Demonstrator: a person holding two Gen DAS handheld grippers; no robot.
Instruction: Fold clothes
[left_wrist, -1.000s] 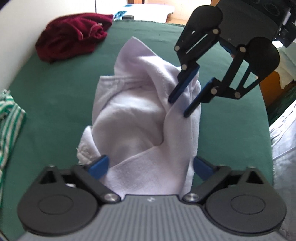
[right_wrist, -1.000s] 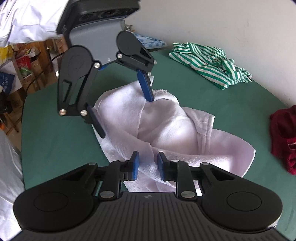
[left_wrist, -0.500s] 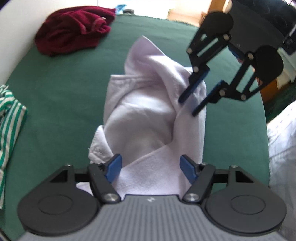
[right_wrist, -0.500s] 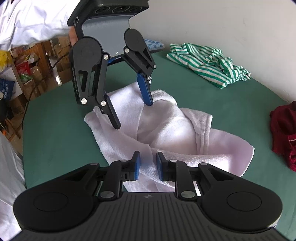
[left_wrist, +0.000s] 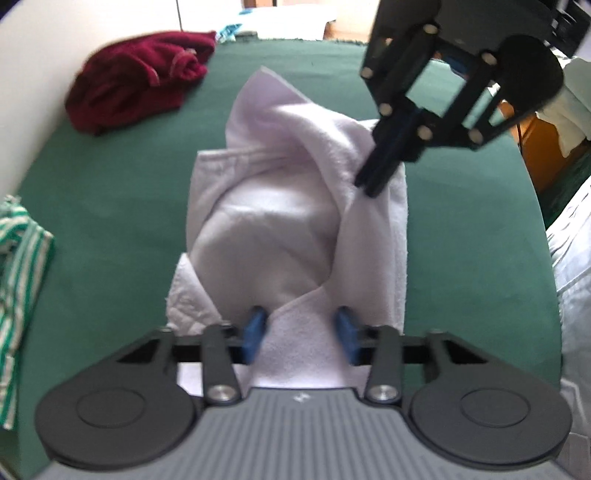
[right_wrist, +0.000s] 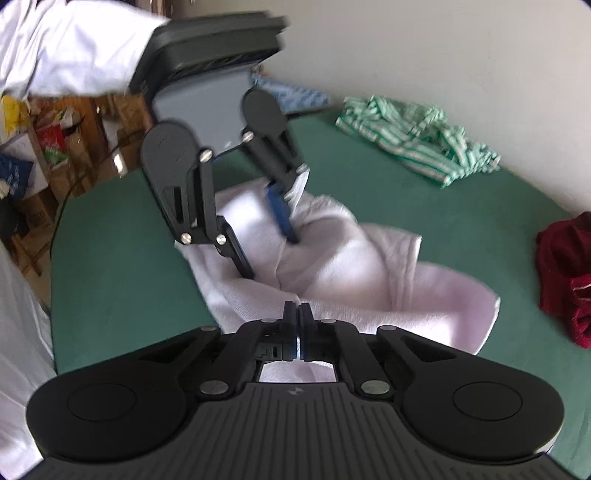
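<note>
— Starting big: what sort of surface?

— Green-covered table, spreading out on every side of the white towel. Beyond the towel, a bare pale wall; off past its other end, stacked boxes and clutter, blurred.

— And the towel itself?

— Lying crumpled mid-table, heaped into soft ridges, one corner stretched flat.

— Anything else near it?

— Well apart from the towel, a maroon garment in a bundle. Equally far from it, close to the wall, a green-and-white striped garment. Above the towel, a white sleeve.

— Now the claws?

— Left gripper at the towel's near corner, pointing steeply down, jaws just drawn in, with a flap of towel between the blue pads. Hard to say whether pressing yet. Right gripper on the towel's long raised fold, jaws together, pinching that terry ridge, the cloth puckering at the tips.

— Any writing?

— Only a tiny pale mark on the left gripper's ribbed housing, too small to read.
</note>
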